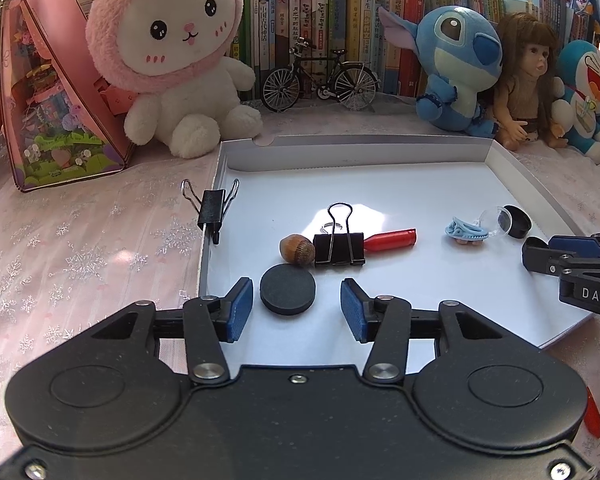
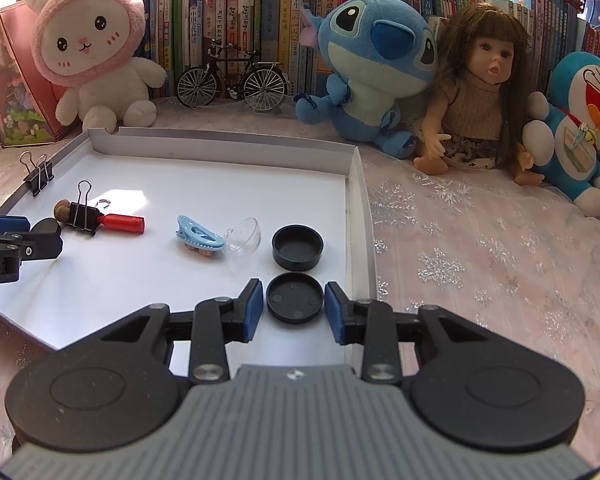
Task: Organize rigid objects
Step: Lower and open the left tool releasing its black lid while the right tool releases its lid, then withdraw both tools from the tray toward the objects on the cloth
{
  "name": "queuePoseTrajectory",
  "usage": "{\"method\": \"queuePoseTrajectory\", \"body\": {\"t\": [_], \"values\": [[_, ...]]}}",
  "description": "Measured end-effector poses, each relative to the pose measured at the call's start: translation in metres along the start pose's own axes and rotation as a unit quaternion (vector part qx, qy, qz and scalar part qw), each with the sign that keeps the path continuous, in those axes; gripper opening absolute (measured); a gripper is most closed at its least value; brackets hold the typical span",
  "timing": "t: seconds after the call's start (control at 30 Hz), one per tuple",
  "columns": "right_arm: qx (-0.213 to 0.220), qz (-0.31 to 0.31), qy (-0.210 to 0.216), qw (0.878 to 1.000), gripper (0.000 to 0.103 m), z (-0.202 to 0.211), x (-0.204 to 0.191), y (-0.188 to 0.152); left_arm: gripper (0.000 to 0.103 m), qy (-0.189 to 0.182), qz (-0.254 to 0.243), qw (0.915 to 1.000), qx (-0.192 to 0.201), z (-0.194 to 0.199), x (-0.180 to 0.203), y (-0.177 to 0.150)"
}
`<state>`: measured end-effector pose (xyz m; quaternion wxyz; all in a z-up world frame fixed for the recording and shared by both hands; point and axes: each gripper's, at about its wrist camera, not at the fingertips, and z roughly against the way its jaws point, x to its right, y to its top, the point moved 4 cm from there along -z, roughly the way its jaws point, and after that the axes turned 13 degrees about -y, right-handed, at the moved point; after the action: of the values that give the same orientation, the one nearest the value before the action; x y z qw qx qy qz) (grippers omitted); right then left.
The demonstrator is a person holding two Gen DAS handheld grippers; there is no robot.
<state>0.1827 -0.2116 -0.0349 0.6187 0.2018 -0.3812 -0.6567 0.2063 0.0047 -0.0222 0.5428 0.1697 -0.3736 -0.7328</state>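
Nearest in the left wrist view, the left gripper (image 1: pixel 297 310) stands spread wide and grips nothing, with a flat black disc (image 1: pixel 287 289) lying between its blue pads (image 1: pixel 238 308), closer to the left one and touching neither as far as I can tell. On the other side, the right gripper (image 2: pixel 294 308) is parted just wider than a black round lid (image 2: pixel 295 298) that sits straight ahead between its fingertips, underside up; whether the pads touch its rim I cannot tell. Both pieces are round (so no long axis to line up with), and each hand is nearer its own. Both lie on the floor of the white tray (image 2: pixel 358 216). A little farther in sit a black cup-like cap (image 2: pixel 297 253), a blue clip (image 2: pixel 199 236), a red cylinder (image 1: pixel 392 239), a black binder clip (image 1: pixel 339 249) and an acorn (image 1: pixel 297 250).
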Motion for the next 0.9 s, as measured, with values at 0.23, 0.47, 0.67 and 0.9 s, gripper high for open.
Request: {"method": "queuePoseTrajectory", "body": {"t": [0.23,0.47,0.67,0.9], "values": [[0.001,-0.004,0.003,1.0,0.055,0.007,0.003,-0.003,0.056,-0.007,-0.012,0.9999,0.008,0.011,0.01,-0.001],[0.012,-0.006,0.01,1.0,0.058,0.021,0.005,-0.006,0.059,-0.012,-0.019,0.9996,0.016,0.024,0.018,-0.003],[0.034,0.002,0.016,0.999,0.063,0.04,0.003,-0.008,0.06,-0.024,-0.028,0.999,0.024,0.039,0.027,-0.006],[0.052,0.002,0.029,0.998,0.07,0.058,0.002,-0.012,0.06,-0.034,-0.038,0.998,0.038,0.056,0.038,-0.011]]}}
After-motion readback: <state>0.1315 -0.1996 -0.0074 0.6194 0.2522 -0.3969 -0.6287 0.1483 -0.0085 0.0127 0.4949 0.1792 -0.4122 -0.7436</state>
